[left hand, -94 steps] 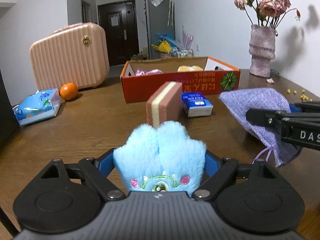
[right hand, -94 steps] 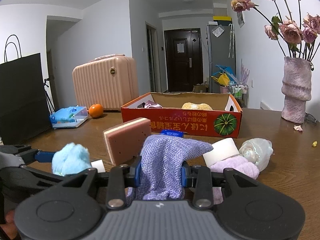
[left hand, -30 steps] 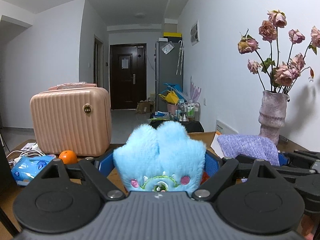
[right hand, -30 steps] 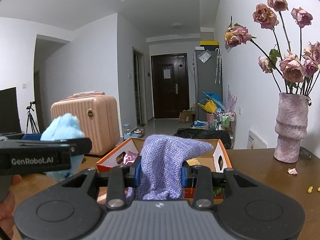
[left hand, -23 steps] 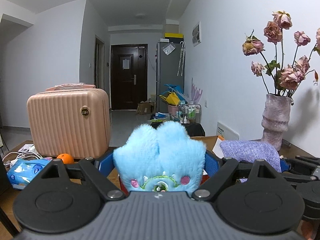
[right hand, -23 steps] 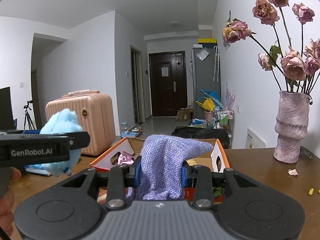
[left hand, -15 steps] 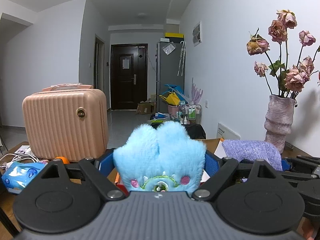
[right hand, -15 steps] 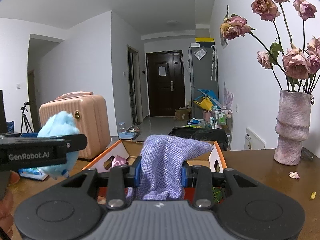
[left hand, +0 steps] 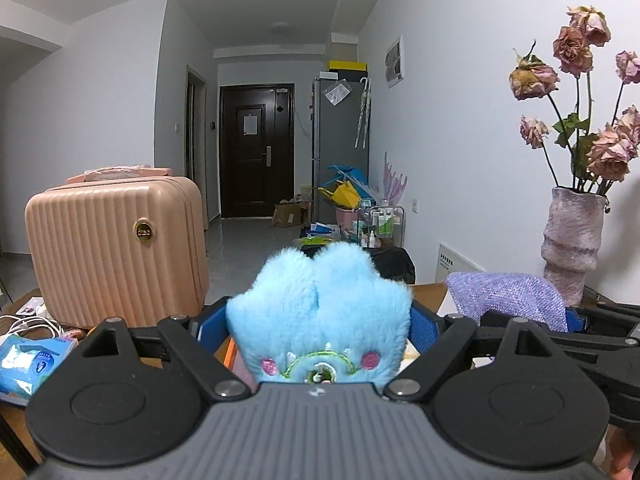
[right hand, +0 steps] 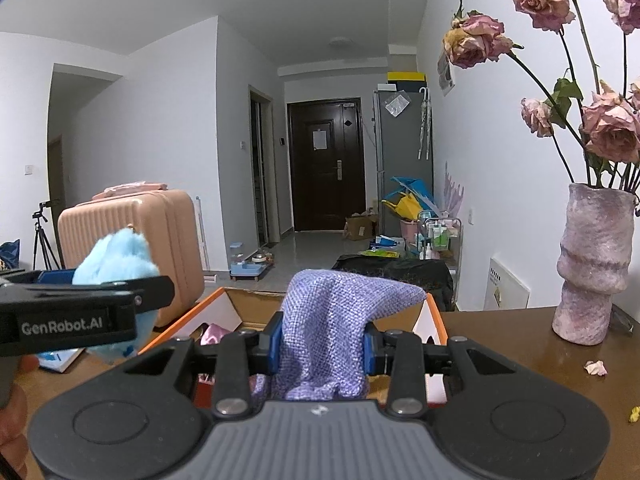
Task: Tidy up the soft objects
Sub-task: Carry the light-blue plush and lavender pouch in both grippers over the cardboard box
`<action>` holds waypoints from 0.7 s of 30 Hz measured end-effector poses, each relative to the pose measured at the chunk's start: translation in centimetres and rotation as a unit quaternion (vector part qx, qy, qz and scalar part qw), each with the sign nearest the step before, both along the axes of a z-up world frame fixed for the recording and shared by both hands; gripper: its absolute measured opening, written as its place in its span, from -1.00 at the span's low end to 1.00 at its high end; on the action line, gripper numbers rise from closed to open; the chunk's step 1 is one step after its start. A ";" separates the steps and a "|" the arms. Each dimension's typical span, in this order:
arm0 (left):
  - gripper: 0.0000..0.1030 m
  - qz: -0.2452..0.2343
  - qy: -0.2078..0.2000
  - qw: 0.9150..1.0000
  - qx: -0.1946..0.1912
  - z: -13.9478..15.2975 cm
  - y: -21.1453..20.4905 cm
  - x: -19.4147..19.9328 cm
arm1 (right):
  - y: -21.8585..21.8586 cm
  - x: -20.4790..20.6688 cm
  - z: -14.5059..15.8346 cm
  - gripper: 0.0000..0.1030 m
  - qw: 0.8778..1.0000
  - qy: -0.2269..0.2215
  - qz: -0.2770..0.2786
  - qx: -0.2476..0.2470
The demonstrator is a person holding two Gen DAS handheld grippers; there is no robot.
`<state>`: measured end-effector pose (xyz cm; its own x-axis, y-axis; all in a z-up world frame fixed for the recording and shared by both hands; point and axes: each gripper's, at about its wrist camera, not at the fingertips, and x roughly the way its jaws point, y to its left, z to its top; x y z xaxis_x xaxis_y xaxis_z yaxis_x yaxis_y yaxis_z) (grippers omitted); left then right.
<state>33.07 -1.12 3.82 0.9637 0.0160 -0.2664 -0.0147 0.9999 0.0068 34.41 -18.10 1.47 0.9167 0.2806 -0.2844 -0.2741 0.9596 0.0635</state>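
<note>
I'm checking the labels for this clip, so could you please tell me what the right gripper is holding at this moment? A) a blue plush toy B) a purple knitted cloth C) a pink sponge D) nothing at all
B: in the right wrist view the right gripper is shut on the purple knitted cloth, which bunches up between its blue pads, while the blue plush toy sits in the left gripper.

- "GenRobot.AI", white lettering on the black side of the left gripper (right hand: pixel 116 280), seen left of the right gripper's (right hand: pixel 324 338) fingers.
- Other labels: too small to read.
</note>
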 end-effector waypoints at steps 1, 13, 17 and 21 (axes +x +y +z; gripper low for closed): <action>0.72 0.001 0.000 1.000 0.000 0.0 0.0 0.3 | 0.0 0.4 0.1 -0.31 1.000 0.000 -0.001 0.000; 0.72 0.007 0.002 1.000 0.004 -0.2 0.1 4.1 | 0.0 4.4 0.8 -0.31 1.000 -0.005 -0.012 0.001; 0.72 0.011 0.001 1.000 0.008 -0.3 0.0 5.3 | 0.1 5.8 0.7 -0.31 1.000 0.000 -0.012 -0.001; 0.72 0.017 0.003 1.000 0.012 -0.5 0.2 6.5 | 0.1 7.1 0.1 -0.31 1.000 0.010 -0.015 -0.004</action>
